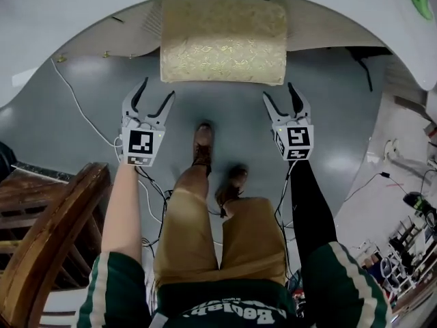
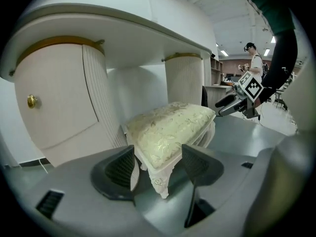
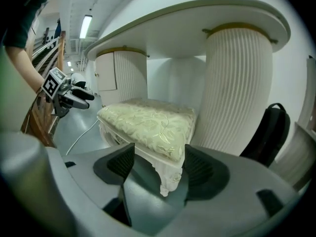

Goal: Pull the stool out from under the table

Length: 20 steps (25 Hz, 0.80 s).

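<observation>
A stool [image 1: 222, 39] with a cream, gold-patterned cushion and white carved legs stands on the grey floor, its far part under the curved white table [image 1: 61, 12]. My left gripper [image 1: 157, 89] hangs open just short of the stool's near left corner, touching nothing. Opposite it, my right gripper [image 1: 279, 91] is open just short of the near right corner. In the left gripper view the stool [image 2: 168, 130] shows beyond the open gripper [image 2: 158, 164], with its corner leg in line with the gap. The right gripper view shows the stool [image 3: 148, 125] the same way past the open gripper [image 3: 158, 164].
A wooden chair [image 1: 48, 238] stands at my left. A white cable [image 1: 75, 101] runs over the floor left of the stool. Fluted table pedestals [image 3: 237, 88] flank the stool, and a black bag [image 3: 266, 132] leans by the right one. A person [image 2: 254, 63] stands far off.
</observation>
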Each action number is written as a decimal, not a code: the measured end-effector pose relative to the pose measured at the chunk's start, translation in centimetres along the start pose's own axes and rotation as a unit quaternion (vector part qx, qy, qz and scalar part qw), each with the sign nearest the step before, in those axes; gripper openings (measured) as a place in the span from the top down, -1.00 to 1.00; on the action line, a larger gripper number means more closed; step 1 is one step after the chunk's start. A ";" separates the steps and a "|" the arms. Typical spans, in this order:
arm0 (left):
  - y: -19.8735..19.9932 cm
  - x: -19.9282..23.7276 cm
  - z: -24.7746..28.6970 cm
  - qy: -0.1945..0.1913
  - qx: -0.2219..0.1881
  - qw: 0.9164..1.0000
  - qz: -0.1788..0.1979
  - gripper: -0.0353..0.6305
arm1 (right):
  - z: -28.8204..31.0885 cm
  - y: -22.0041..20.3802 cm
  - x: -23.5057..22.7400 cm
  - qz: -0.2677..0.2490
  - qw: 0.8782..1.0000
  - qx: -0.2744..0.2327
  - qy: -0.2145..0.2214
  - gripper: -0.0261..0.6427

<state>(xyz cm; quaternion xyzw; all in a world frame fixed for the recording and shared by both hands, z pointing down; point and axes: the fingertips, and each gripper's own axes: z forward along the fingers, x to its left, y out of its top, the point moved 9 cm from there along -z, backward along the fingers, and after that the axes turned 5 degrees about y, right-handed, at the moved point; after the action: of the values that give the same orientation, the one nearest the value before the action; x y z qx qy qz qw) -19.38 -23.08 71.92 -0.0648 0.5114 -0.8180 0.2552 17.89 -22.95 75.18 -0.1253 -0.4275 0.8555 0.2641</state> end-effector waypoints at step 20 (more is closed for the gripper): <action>-6.3 -0.1 8.9 -0.041 0.079 0.996 -0.021 -0.04 | 6.5 -4.2 -2.5 0.018 0.999 0.010 0.033 0.06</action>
<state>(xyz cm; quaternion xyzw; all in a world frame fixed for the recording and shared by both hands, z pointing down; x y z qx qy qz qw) -18.30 -27.99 81.57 -0.0888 0.4331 -0.8576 0.2627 18.54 -26.55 82.41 -0.1588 -0.4078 0.8597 0.2634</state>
